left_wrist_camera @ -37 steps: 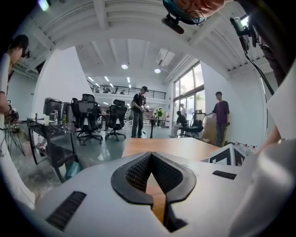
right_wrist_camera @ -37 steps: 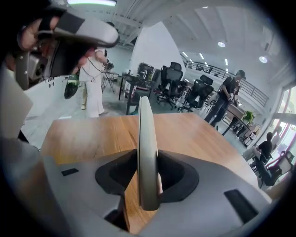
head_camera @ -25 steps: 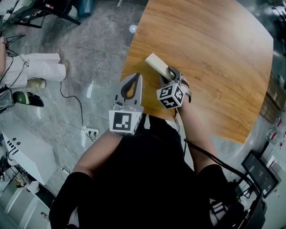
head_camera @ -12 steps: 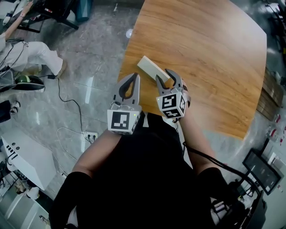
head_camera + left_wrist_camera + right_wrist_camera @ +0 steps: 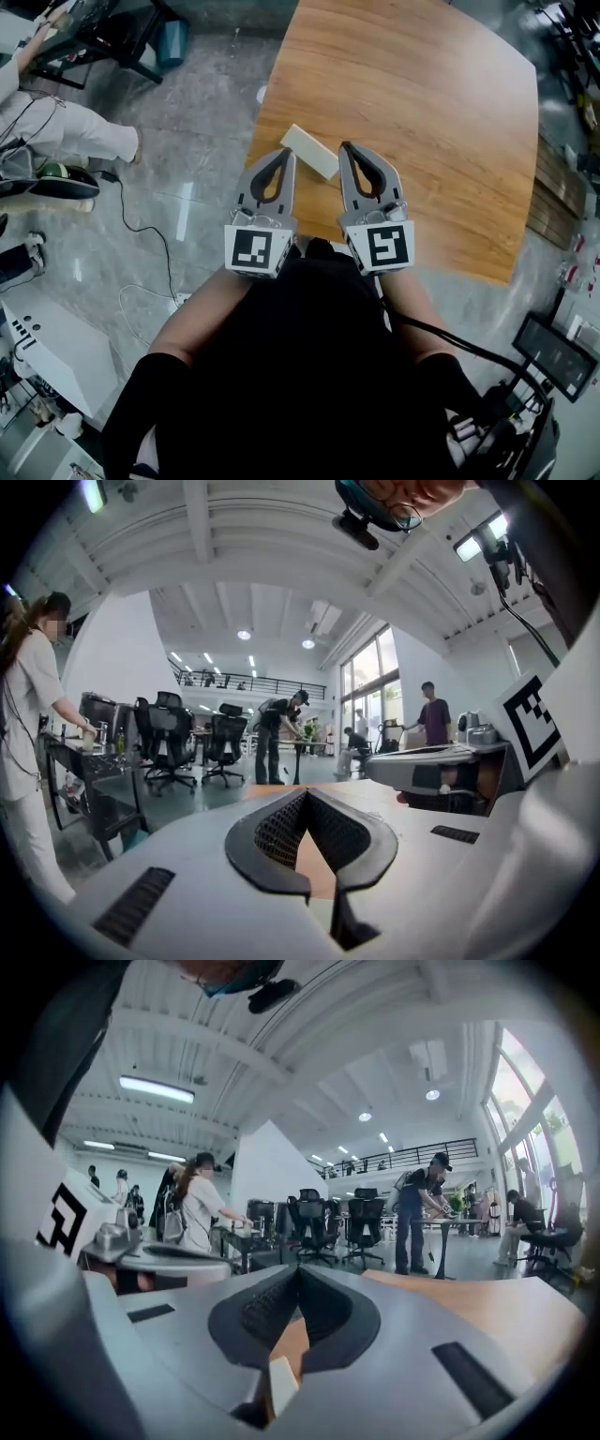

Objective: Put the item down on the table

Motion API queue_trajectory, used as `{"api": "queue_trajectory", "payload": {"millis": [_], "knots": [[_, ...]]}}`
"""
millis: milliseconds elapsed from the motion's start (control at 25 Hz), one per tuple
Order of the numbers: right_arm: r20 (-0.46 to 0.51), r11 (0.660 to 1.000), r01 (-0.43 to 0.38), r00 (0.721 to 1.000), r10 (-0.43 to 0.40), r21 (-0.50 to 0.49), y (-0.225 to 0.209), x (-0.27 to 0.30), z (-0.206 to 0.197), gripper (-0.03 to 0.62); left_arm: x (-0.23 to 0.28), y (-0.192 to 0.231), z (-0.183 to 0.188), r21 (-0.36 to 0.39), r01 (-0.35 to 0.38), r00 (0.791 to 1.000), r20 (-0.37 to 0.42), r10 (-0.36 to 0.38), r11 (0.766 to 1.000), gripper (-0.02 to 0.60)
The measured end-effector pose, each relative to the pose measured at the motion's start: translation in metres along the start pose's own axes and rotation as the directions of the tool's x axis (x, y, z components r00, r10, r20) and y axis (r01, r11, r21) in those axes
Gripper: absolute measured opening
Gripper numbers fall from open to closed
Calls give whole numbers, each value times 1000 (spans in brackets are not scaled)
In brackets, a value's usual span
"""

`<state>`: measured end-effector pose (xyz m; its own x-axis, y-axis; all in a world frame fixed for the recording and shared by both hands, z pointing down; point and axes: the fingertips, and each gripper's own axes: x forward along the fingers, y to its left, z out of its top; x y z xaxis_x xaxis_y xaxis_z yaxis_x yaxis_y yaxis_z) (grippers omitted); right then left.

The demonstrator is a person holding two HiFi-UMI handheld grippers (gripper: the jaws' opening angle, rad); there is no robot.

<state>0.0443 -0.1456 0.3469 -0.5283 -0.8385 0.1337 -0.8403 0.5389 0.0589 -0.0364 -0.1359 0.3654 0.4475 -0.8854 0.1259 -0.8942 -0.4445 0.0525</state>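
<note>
A pale rectangular block (image 5: 309, 151) lies flat on the round wooden table (image 5: 422, 103), close to its left edge. My right gripper (image 5: 346, 147) is shut and empty, its tip just right of the block and apart from it. In the right gripper view the right gripper (image 5: 300, 1269) has its jaws together, and a sliver of the block (image 5: 281, 1384) shows below them. My left gripper (image 5: 285, 153) is shut too, holding nothing, its tip at the table's edge just left of the block. The left gripper view shows the left gripper (image 5: 306, 794) with its jaws touching over the wood.
The table edge runs right under the grippers, with grey stone floor to the left. A black cable (image 5: 141, 211) and a power strip (image 5: 178, 298) lie on the floor. A person in white (image 5: 70, 136) is at the left. Office chairs (image 5: 323, 1222) and people stand beyond.
The right gripper let go of the block, drew back toward my body and shut. The block now lies free on the table. The left gripper stayed shut.
</note>
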Motion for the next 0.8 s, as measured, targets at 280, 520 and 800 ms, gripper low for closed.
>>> {"api": "queue_trajectory", "payload": {"millis": [280,520,800], "knots": [[69,998,8,998,-13,67,-4,-23,14,12,-2,-14,13,38,23,999,23,-24,999,3],[65,999,14,998,-16,42,-1,-21,11,12,2,-14,15,23,24,1000,19,-25,999,3],[51,999,22,998,-24,43,-4,-17,7,11,5,-15,7,33,30,1000,6,-31,999,3]]}}
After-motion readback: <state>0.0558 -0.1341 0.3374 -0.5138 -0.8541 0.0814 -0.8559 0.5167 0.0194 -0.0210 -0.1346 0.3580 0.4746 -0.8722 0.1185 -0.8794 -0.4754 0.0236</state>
